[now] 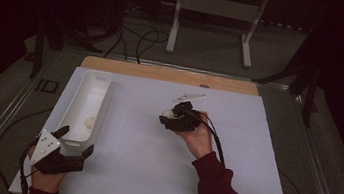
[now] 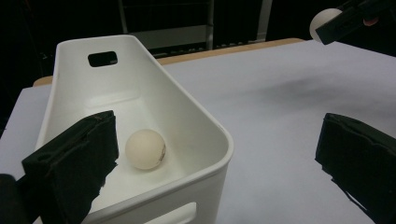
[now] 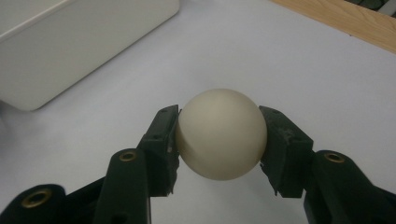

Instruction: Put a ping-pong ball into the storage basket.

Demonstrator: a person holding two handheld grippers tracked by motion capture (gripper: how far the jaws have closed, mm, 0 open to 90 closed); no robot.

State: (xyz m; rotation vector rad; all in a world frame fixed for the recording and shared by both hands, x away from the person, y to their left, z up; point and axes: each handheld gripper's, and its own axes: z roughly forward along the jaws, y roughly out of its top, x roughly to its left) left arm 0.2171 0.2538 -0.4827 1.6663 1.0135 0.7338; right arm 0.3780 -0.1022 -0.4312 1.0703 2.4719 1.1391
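A cream ball [image 3: 220,134] is pinched between the two black jaws of my right gripper [image 3: 219,140], which is shut on it above the white table mat. From the high view this gripper [image 1: 169,115] sits mid-table, right of the bin, with the ball [image 1: 168,113] at its tip. A second cream ball [image 2: 145,149] lies inside the long white bin [image 2: 212,126], near its front end. My left gripper [image 1: 75,140] stands open at the bin's near end, one jaw over the bin's rim and the other outside it; nothing is between them.
The white bin [image 1: 104,99] runs front to back along the mat's left side. A wooden strip [image 1: 170,74] borders the mat's far edge. A small clear plastic piece [image 1: 188,97] lies just behind the right gripper. Cables and a white stand [image 1: 215,12] are beyond the table.
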